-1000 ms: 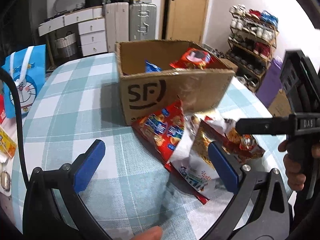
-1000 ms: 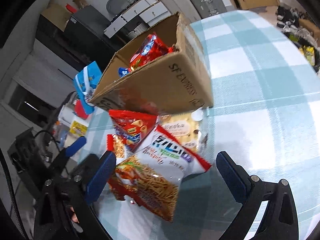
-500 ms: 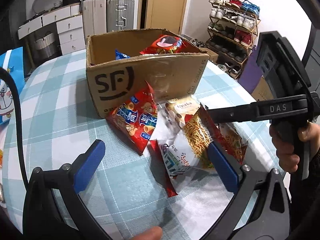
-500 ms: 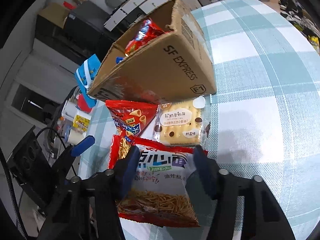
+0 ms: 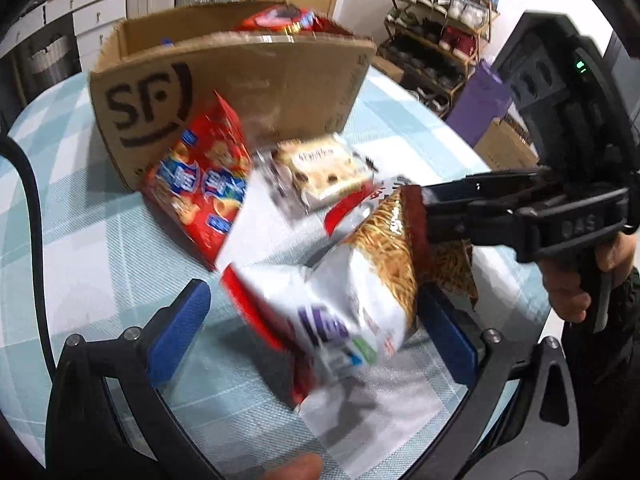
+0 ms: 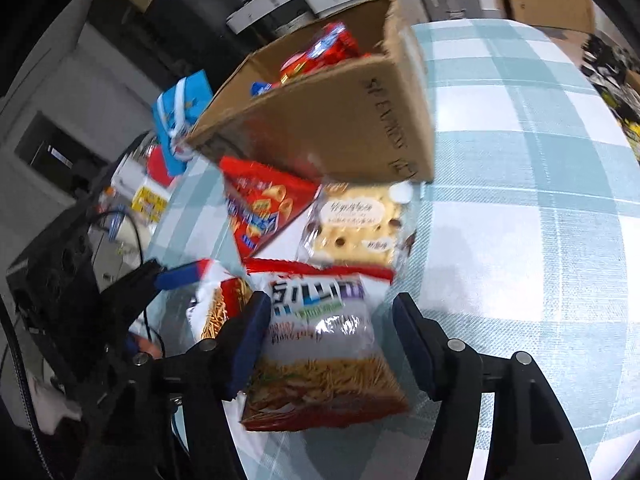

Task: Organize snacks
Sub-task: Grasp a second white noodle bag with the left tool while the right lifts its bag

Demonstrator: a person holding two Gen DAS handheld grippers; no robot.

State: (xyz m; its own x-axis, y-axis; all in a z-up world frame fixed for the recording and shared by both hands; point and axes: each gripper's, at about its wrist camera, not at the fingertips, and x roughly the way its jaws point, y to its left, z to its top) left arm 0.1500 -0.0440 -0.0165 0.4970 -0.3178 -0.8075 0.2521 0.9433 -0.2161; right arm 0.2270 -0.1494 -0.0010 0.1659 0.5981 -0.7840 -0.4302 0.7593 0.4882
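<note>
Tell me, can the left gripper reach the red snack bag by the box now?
Probably not directly: the white snack bag held by the right gripper hangs between the left gripper and the red snack bag.

Two grippers were in view, the left (image 5: 316, 332) and the right (image 6: 332, 340). One box (image 5: 256, 76) stood on one table (image 5: 80, 248). Outside the box there were four snack packs: two noodle bags (image 6: 320, 344) (image 6: 214, 312), one red bag (image 5: 204, 184) and one cracker pack (image 5: 320, 168).
</note>
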